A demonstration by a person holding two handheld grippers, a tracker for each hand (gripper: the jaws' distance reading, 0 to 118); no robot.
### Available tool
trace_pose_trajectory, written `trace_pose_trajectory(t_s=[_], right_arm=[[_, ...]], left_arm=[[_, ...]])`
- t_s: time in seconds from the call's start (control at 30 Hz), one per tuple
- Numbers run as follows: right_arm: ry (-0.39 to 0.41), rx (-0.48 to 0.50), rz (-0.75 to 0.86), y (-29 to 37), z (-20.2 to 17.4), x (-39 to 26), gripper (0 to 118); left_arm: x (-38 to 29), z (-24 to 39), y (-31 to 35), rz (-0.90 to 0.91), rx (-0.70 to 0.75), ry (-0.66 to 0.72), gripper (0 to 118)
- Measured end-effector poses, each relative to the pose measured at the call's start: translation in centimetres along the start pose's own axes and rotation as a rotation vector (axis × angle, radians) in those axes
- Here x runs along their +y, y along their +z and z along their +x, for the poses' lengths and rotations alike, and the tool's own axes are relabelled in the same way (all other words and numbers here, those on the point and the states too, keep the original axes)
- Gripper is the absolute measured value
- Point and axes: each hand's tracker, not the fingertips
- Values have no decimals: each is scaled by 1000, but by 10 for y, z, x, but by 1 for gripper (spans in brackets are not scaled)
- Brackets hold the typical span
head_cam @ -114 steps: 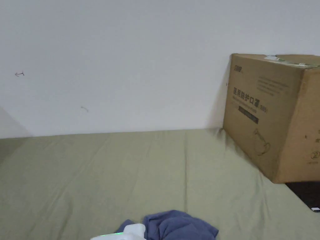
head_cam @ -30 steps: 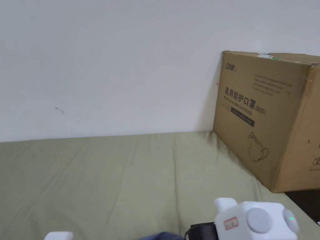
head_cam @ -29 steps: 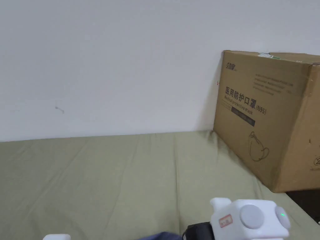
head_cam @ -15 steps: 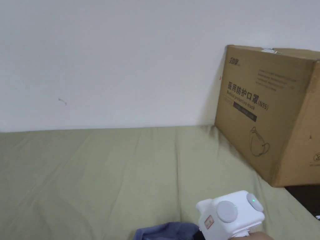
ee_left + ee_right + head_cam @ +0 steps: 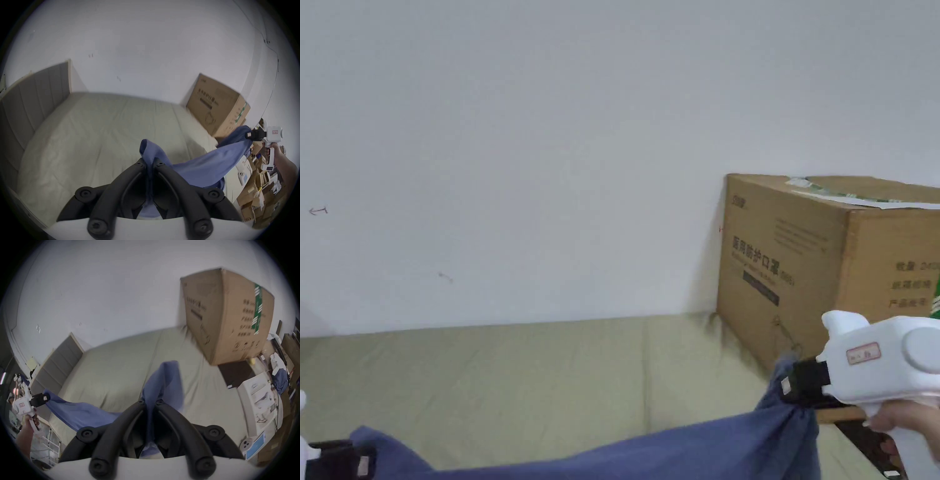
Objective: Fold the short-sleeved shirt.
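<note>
Blue shirt (image 5: 687, 450) hangs stretched above the green bed (image 5: 550, 375), left gripper (image 5: 150, 164) pinching one end between its fingers, right gripper (image 5: 150, 400) clamping the other. Far right, a cardboard box (image 5: 800, 262) carries printed lettering, too blurred to make out.

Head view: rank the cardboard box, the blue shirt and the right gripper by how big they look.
1. Cardboard box, though cropped at the edge.
2. Blue shirt, also cropped.
3. Right gripper, closest to the camera, so its true rank is unsure.
</note>
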Motion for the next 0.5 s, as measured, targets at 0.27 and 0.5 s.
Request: trace_pose_trajectory(t_s=[0.27, 0.5], right_arm=[[-20, 12, 201, 61, -18, 60, 4], [15, -79, 329, 40, -49, 124, 5]], left_arm=[[71, 22, 39, 195, 38, -7, 5], [121, 31, 13, 284, 60, 9, 5]])
